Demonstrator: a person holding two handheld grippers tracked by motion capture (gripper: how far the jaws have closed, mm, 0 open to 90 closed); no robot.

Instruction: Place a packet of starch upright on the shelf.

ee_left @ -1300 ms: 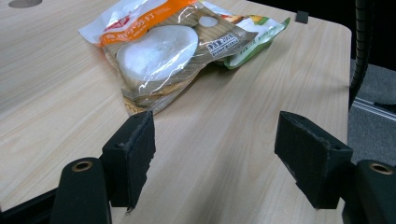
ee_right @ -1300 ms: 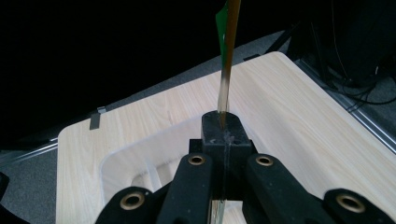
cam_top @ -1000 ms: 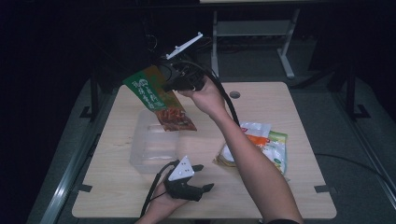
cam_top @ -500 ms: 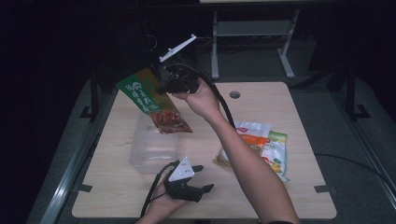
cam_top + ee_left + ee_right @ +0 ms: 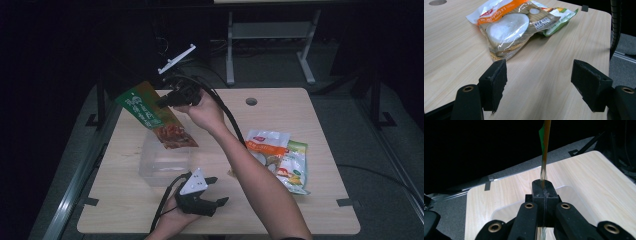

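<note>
A green and orange snack pouch (image 5: 152,116) is held in the air above the far left part of the tabletop (image 5: 300,210), directly over a clear plastic container (image 5: 160,160) that stands near the left edge. The right gripper (image 5: 167,100) is clamped on the pouch's edge; in the right gripper view its jaws are pressed together with the thin film (image 5: 544,150) rising edge-on between them. The pouch hangs tilted, its lower end with the reddish contents dipping toward the container's opening.

The pouch is judged to be light and limp, made of slick foil film, with loose contents settled at the low end. It can be expected to swing and to slip if pinched loosely. The flat sealed border is the soundest place for a grip, since the filled middle would be crushed.

The left gripper (image 5: 202,197) is rested at the near edge, its jaws standing wide apart with nothing between them, pointed toward the other snack packets (image 5: 511,22) lying toward the right edge.
</note>
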